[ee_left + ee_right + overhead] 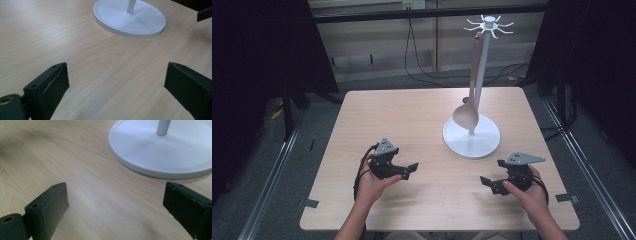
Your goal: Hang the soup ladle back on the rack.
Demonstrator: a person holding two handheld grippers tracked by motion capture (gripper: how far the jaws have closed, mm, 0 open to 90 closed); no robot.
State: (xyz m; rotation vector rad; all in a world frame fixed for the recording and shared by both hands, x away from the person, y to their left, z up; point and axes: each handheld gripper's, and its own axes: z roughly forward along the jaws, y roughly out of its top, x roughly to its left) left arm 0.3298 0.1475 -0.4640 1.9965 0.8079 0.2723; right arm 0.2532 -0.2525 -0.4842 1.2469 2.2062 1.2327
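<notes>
table | black cables on floor | metal rails

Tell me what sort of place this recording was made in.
Probably a lab or recording bay, not a kitchen: a bare wooden table flanked by black curtains, cables trailing on grey carpet behind, and a lone white utensil stand with a wooden spoon hanging.
</notes>
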